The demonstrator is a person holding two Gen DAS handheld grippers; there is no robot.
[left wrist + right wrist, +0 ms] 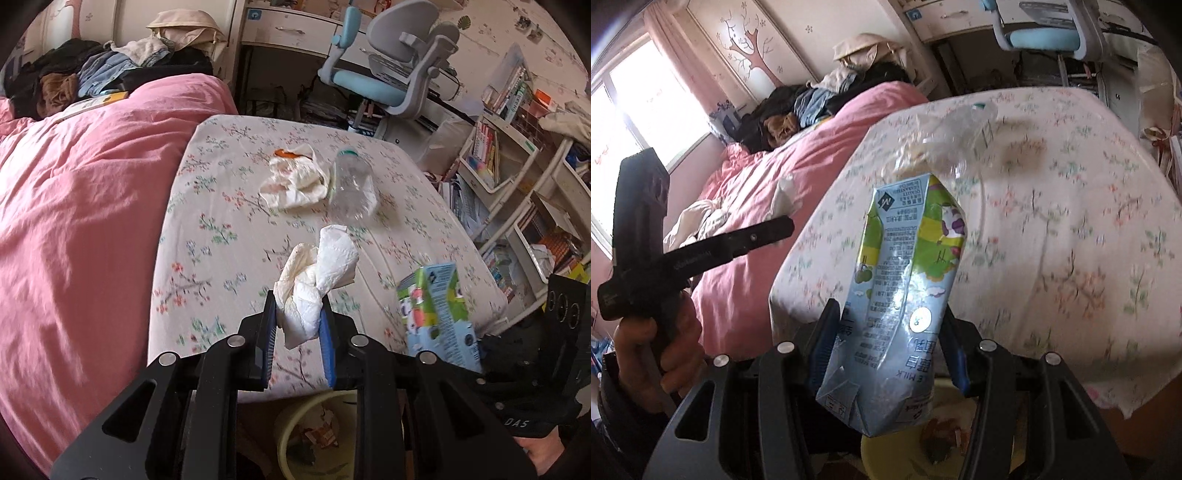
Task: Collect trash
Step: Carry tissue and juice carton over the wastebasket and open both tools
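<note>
While both tools hang over the near edge of the bed, each one is grasping a piece of trash. The left tool (297,314) is clenched on a crumpled white paper towel (317,280), which sticks up and forward out of the blue pads. The right tool (886,332) grips a milk carton (901,295) across its lower half; the carton's long axis runs along the fingers, its folded bottom toward the camera and its far end pointing out over the floral bedsheet (1071,240). In the left wrist view the same carton (436,310) shows at the right, tilted.

Below both tools, just past the mattress edge, stands a pale yellow-green waste bin (284,435); it holds some scraps, among them orange-brown bits, too blurred to tell more.

Farther out on the sheet lie a second wad of tissue (295,181) with an orange stain and, touching it, a clear plastic bottle (352,184) on its side, cap end away. A pink duvet (74,221) covers the left of the bed.
</note>
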